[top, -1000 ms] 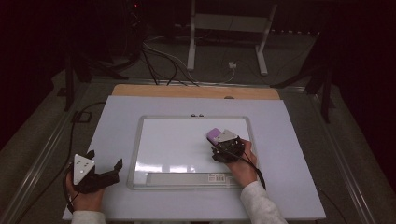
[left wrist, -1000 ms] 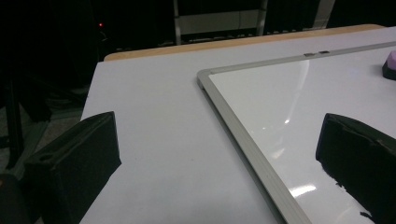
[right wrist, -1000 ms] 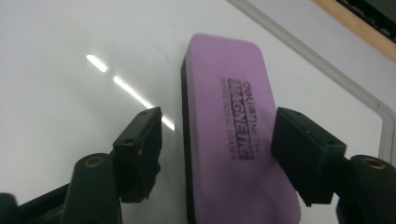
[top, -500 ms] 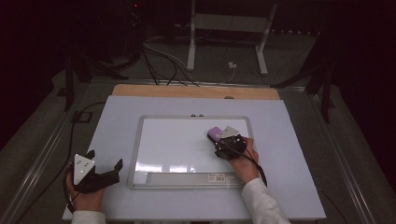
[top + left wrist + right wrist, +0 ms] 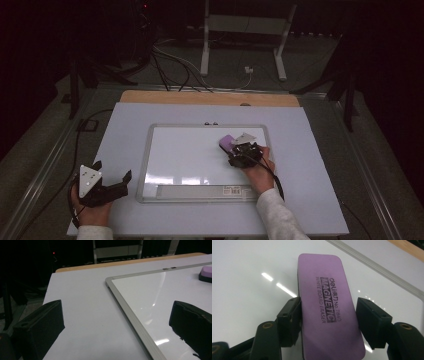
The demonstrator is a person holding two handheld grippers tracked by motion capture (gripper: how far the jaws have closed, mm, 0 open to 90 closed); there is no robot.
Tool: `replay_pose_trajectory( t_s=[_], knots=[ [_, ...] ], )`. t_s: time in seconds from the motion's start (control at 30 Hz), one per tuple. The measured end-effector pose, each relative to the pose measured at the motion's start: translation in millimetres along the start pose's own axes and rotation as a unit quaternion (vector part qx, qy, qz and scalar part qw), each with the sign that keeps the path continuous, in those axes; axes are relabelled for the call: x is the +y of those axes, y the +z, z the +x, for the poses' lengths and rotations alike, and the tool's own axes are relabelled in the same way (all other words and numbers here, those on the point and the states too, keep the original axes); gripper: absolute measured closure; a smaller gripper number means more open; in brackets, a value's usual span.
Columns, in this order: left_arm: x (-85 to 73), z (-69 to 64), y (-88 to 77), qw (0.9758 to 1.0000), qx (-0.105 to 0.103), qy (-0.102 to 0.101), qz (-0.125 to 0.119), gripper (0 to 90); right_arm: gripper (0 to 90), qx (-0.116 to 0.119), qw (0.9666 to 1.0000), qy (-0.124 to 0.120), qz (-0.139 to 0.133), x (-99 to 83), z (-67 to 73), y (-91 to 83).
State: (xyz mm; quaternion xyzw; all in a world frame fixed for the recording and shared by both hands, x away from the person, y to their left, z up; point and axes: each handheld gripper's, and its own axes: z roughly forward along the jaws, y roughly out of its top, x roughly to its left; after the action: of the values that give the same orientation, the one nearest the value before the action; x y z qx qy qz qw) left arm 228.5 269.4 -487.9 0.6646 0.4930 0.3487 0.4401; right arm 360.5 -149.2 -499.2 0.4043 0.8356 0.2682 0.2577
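A dark room with stands and loose cables on the floor lies behind a pale bench [image 5: 320,165], on which a framed whiteboard [image 5: 190,155] lies flat. Near the board's far right corner sits a purple whiteboard eraser [image 5: 227,142], lying flat on the white surface.

In the right gripper view the eraser [image 5: 327,305] lies between the two fingers of the right gripper [image 5: 328,320], its printed purple face turned up. The left finger [image 5: 289,320] stands against the eraser's long left side, touching it or very nearly so; the right finger [image 5: 372,325] stands just beside the other long side with a narrow strip of board showing between them. The jaws have just been opening a little, so the eraser is bracketed rather than squeezed, though in the dim light I cannot be sure about the left contact. The eraser's long axis runs along the line of the fingers, away from the hand and toward the board's far edge, leaning slightly to the left in that view; its far rounded end reaches well past the fingertips.

In the high view the right gripper [image 5: 239,150] rests over the eraser's near end. The left gripper [image 5: 112,182] rests on the bench just outside the board's near left corner, its fingers [image 5: 42,325] spread wide with nothing between them.
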Motion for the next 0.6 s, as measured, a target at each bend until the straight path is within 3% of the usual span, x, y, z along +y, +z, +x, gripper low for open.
replay_pose_trajectory(
  t_s=[0.1, 0.17, 0.27, 0.33, 0.4, 0.43, 0.53, 0.6],
  knots=[
    [0.3, -0.2, -0.6, 1.0000, 0.000, 0.000, -0.002, 0.6, 39.5, 0.007, 0.9995, -0.032, -0.003, 8.4, 17.2, 1.9],
    [0.4, 0.5, -1.4, 1.0000, 0.001, 0.000, -0.002, 0.6, 39.7, -0.013, 0.9984, -0.055, 0.003, 13.9, 24.8, 3.3],
    [0.2, 1.8, -2.4, 1.0000, 0.002, -0.004, -0.005, 0.6, 39.9, -0.059, 0.9970, -0.048, 0.016, 17.0, 19.7, 8.9],
    [0.0, 2.4, -2.3, 1.0000, 0.002, -0.004, -0.004, 0.6, 40.1, -0.066, 0.9972, -0.026, 0.023, 17.4, 11.0, 11.5],
    [0.0, 2.2, -1.7, 1.0000, 0.001, -0.003, -0.002, 0.6, 40.2, -0.067, 0.9969, -0.030, 0.027, 18.1, 10.6, 11.4],
    [0.1, 1.8, -1.3, 1.0000, 0.001, -0.002, -0.002, 0.6, 40.2, -0.067, 0.9967, -0.037, 0.027, 18.3, 13.3, 10.8],
    [0.5, 0.8, -0.7, 1.0000, 0.000, 0.000, -0.002, 0.6, 40.2, -0.012, 0.9982, -0.055, 0.020, 19.3, 22.2, 6.2],
    [0.6, 0.0, -0.6, 1.0000, 0.000, 0.000, -0.001, 0.6, 40.1, -0.012, 0.9977, -0.064, 0.019, 20.2, 25.5, 5.9]
  ],
)
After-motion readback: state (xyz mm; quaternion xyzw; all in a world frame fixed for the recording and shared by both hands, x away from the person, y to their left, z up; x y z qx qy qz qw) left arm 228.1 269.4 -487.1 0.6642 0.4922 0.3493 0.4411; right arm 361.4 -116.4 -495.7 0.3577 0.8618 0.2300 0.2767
